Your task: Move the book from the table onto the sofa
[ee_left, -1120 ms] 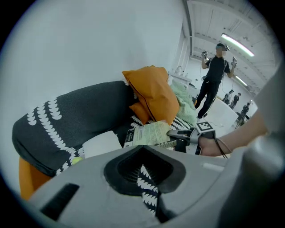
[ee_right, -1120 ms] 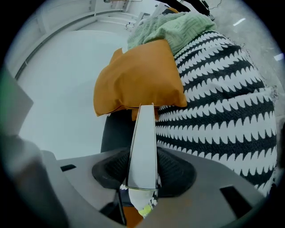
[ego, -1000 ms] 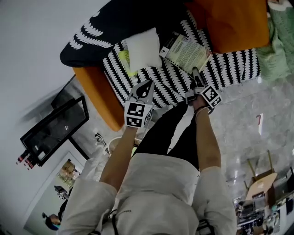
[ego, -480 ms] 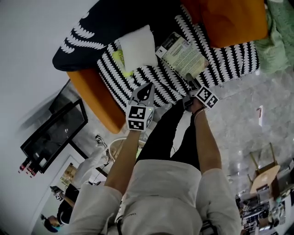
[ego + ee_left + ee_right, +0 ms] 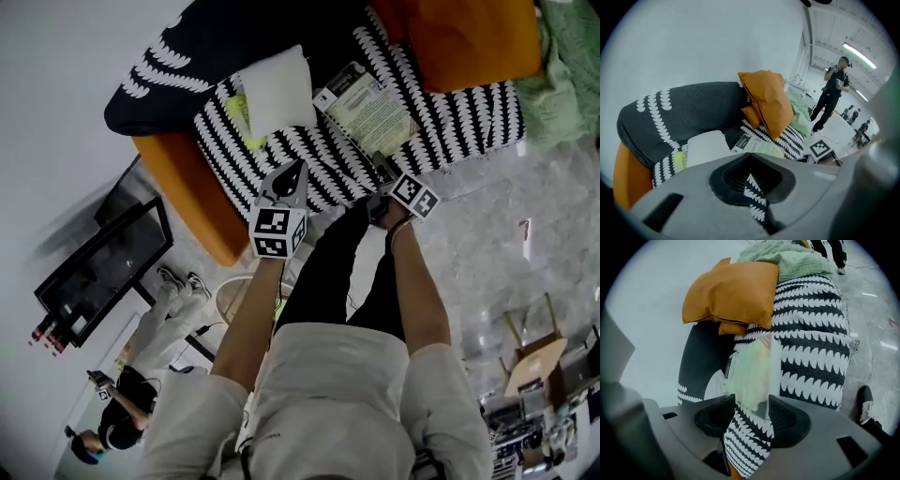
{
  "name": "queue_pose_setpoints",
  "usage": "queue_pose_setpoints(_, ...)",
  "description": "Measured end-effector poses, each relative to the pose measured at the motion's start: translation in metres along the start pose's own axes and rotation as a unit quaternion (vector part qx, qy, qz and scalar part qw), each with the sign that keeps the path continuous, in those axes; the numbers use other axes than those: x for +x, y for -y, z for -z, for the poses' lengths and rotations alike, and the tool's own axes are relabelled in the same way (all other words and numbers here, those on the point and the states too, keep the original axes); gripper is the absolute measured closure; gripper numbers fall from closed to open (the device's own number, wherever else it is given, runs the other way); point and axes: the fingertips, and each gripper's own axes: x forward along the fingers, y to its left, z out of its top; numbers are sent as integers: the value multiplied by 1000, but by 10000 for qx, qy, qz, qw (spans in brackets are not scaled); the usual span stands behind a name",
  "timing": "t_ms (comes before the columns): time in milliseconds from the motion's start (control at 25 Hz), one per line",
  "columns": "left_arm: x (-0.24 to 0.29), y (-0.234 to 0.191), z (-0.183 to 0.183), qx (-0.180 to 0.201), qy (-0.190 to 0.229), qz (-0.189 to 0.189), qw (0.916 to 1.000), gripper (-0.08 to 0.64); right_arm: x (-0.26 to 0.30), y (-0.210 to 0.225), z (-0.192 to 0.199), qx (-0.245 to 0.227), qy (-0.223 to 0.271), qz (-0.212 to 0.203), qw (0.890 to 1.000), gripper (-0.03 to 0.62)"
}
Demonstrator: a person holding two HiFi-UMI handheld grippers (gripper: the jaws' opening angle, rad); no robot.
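We see the book (image 5: pixel 370 101) lying flat on the striped sofa (image 5: pixel 450 131) seat, between a white pillow (image 5: pixel 277 89) and an orange cushion (image 5: pixel 469 42) | our right gripper (image 5: pixel 749 418) is just beside its near edge, jaws apart, gripping nothing | our left gripper (image 5: pixel 751 180) is over the seat front, jaws closed to a thin slit, empty.

Bright even indoor light, soft shadows, dark fisheye corners, book (image 5: pixel 752 376) blurred up close
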Motion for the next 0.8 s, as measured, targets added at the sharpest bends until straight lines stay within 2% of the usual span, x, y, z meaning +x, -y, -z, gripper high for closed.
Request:
queue_pose_setpoints(120, 0, 8, 8, -3, -15, -34, 10000, 551, -4, 1, 0, 19, -4, -163, 9999, 387)
queue_pose_setpoints(280, -9, 32, 17, -70, 31, -89, 9999, 551, -26, 0, -2, -360, -127, -274, 9989, 387)
queue_pose_setpoints(440, -25, 70, 19, -66, 98, -30, 9999, 551, -74, -7, -9, -770, -269, -338, 9961, 387)
queue_pose_setpoints(600, -40, 108, 22, -93, 72, -74, 9999, 551, -131, -17, -15, -1557, -477, -395, 9859, 387)
queue_pose_setpoints(800, -59, 136, 13, -334, 383, -319, 9982, 551, -179, -40, -25, -2337, -391, -597, 9697, 387)
